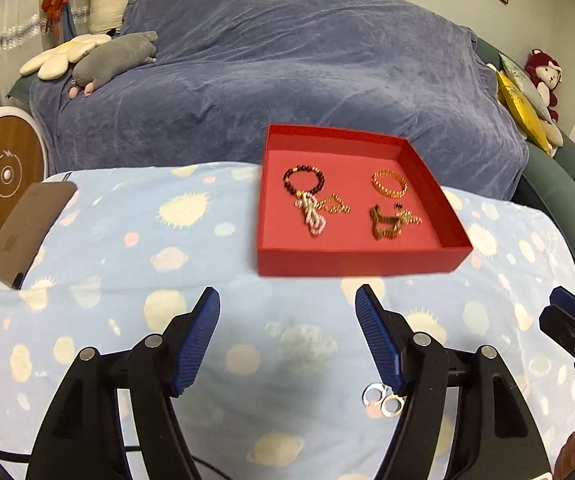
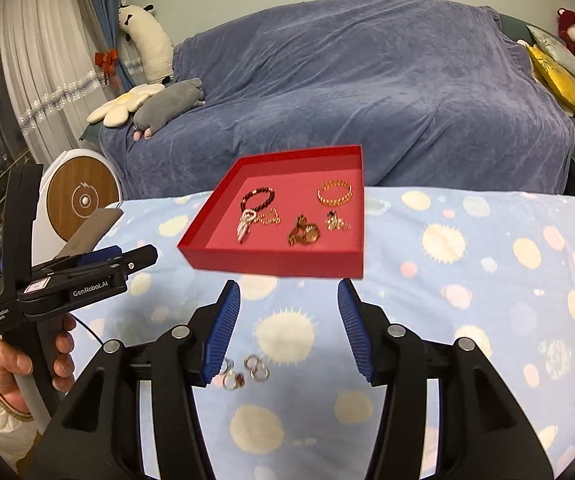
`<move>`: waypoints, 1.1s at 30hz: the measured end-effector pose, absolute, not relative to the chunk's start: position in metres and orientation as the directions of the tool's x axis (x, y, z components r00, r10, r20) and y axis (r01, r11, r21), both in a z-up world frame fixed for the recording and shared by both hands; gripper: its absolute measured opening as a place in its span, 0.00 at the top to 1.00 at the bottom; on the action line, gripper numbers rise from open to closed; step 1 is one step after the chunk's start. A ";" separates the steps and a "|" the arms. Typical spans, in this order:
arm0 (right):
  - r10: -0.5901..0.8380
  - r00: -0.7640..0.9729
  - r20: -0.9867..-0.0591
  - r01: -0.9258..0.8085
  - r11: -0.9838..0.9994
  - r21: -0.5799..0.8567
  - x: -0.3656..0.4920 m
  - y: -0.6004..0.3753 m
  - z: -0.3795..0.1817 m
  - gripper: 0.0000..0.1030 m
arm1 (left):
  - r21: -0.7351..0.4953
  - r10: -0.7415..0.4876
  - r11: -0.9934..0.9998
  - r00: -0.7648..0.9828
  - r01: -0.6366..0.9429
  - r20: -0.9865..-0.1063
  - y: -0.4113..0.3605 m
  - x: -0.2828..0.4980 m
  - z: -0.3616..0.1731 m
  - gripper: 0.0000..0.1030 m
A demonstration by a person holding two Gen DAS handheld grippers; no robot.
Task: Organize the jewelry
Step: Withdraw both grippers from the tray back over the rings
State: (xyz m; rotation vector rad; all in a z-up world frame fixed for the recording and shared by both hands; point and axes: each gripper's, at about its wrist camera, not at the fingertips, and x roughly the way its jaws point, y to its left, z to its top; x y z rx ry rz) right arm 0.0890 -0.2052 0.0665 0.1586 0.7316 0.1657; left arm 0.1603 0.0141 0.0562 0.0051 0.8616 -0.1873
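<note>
the left tongs stand wide open above the blue spotted cloth that covers the table, blue ribbed pads facing each other with nothing between them. just beside the inner face of the right-hand pad, near the table's near edge, lie silver rings on the cloth, close to the pad; whether they touch it cannot be told.

the right tongs are also open and empty, hanging over the same cloth. the rings show here as a small cluster of several hoops, lying low between the two pads and nearer the left one. at the left edge of this view a hand holds the other tool's handle.

beyond both tongs, toward the far edge of the table, sits the red tray, shallow and square. inside it, on the pink floor, a dark beaded bracelet lies in the far left part with a pearl piece and a thin gold chain touching or overlapping just nearer. a gold bracelet sits in the far right part, and in front of it a brownish piece and a small gold piece.

a dark flat card rests at the table's left edge. behind the table stands a sofa under a blue throw.
</note>
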 end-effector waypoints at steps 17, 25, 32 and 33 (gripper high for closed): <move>0.223 0.619 -0.753 -0.095 0.973 0.211 0.067 -0.166 -0.008 0.55 | -0.144 -0.208 0.976 0.490 0.164 -0.847 0.024 0.098 -0.008 0.30; 0.230 0.594 -0.771 -0.078 0.970 0.230 0.078 -0.168 -0.013 0.57 | -0.202 -0.270 0.961 0.474 0.190 -0.838 0.013 0.097 -0.014 0.30; 0.219 0.603 -0.767 -0.069 0.972 0.224 0.077 -0.175 -0.011 0.61 | -0.152 -0.258 0.956 0.474 0.251 -0.842 -0.014 0.097 -0.017 0.30; 0.230 0.594 -0.770 -0.077 0.970 0.230 0.078 -0.173 -0.013 0.63 | -0.136 -0.241 0.960 0.479 0.244 -0.844 -0.014 0.098 -0.017 0.30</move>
